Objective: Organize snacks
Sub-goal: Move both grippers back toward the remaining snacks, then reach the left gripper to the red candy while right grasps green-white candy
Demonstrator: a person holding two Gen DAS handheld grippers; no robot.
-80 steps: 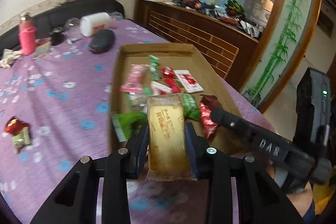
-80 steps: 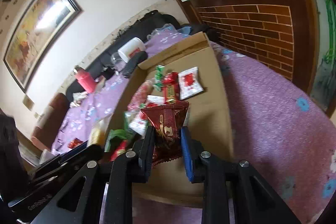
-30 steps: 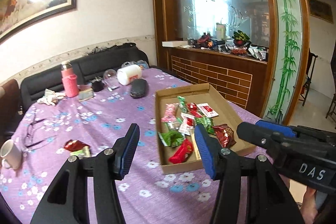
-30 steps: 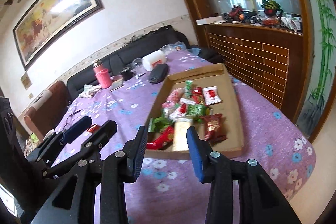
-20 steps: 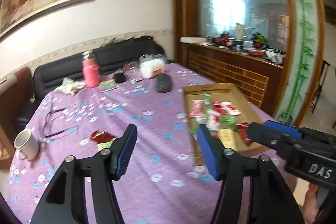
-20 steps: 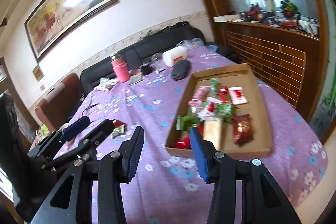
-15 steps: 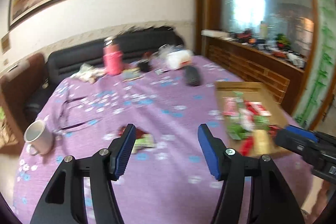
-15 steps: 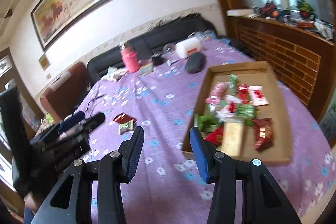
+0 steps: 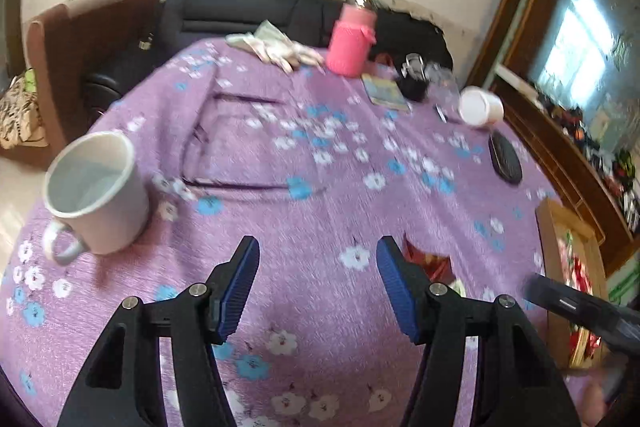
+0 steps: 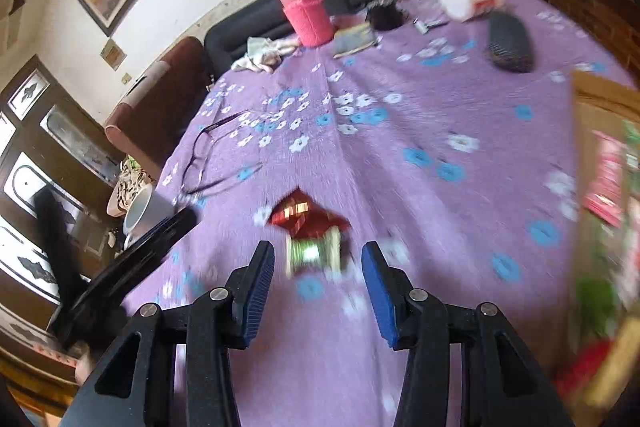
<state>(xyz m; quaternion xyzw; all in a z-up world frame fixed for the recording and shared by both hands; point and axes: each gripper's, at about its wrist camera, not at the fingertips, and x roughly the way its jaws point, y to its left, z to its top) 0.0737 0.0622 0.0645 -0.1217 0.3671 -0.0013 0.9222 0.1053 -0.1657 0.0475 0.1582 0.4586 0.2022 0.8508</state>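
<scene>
1. Step in hand, as I read it: going for the last loose snacks on the tablecloth (image 10: 400, 187), to be moved into the box (image 10: 596, 107).
2. Landmark = red packet (image 10: 306, 213). It lies flat on the cloth w/ a green packet (image 10: 316, 253) touching its near edge. Both blurred, so print unreadable.
3. R gripper (image 10: 318, 281): jaws apart, nothing between them, hovering just short of the green packet, which sits roughly centred in the gap.
4. L gripper (image 9: 318, 281): jaws apart, empty. In the left wrist view the red packet (image 9: 428, 261) peeks out just right of the R-side finger, partly hidden, so this gripper is aimed left of it at bare cloth.
5. Box sits well right of the red packet at the table edge, several wrappers already inside; contents too smeared to count.
6. Other bits: mug (image 9: 96, 195) well left of the red packet, glasses (image 10: 212, 163) beyond-left of it, pink bottle (image 10: 306, 13) far behind.
7. Next move (judgement): R gripper goes fwd and down, straddles the green packet, closes on it, carries it right to the box.
8. Red packet is touching, so it may drag along or get pinched too; L gripper needs to shift right to take it.
9. Thin foil, flat on cloth: fingertips must get low or they will slip over it.
</scene>
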